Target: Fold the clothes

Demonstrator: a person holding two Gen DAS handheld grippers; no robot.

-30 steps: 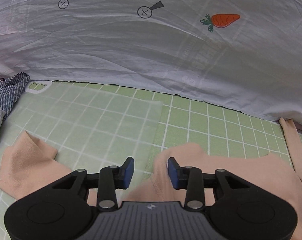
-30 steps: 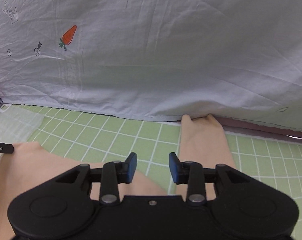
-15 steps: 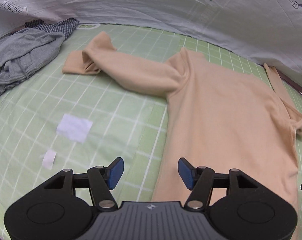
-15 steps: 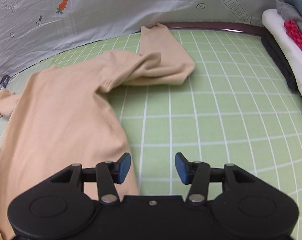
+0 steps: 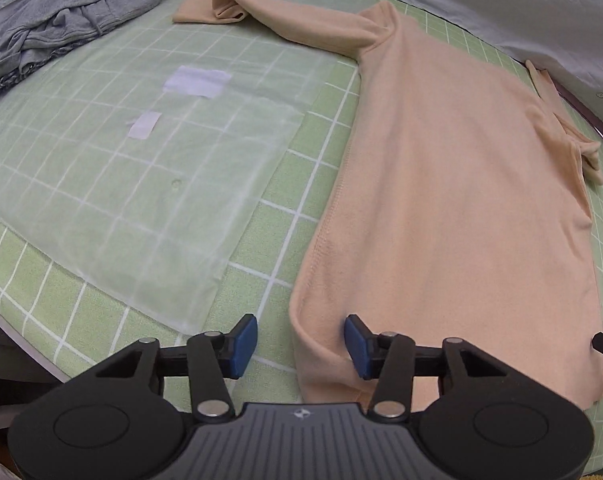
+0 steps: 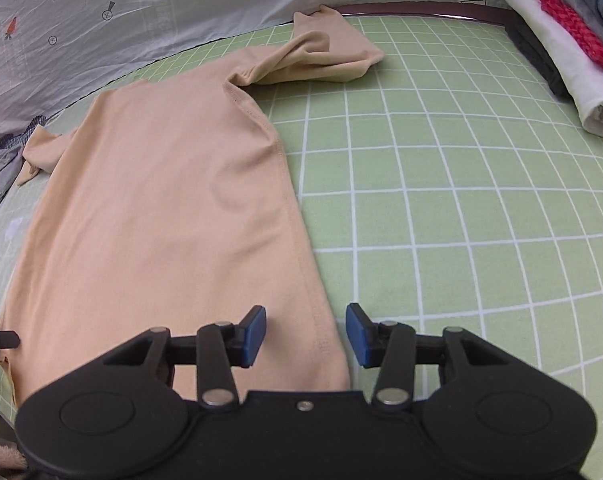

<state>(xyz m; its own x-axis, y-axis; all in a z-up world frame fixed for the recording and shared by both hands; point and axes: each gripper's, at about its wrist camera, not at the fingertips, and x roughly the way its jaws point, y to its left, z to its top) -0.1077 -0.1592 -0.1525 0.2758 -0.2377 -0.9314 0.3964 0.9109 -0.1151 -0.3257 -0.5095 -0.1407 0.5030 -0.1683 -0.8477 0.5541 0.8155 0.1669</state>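
On a green checked counter, a peach long-sleeved shirt is spread flat, sleeves bunched far off. Both tongs, left and right, are held spread over its near hem corners; a shallow pinch could catch one layer only.

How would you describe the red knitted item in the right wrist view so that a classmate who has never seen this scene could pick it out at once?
Start at the green gridded mat and follow it to its far right edge, where a stack of folded clothes sits. The red knitted item lies on the white folded piece, below grey and blue ones. It is the only bright red, chunky-textured thing there.
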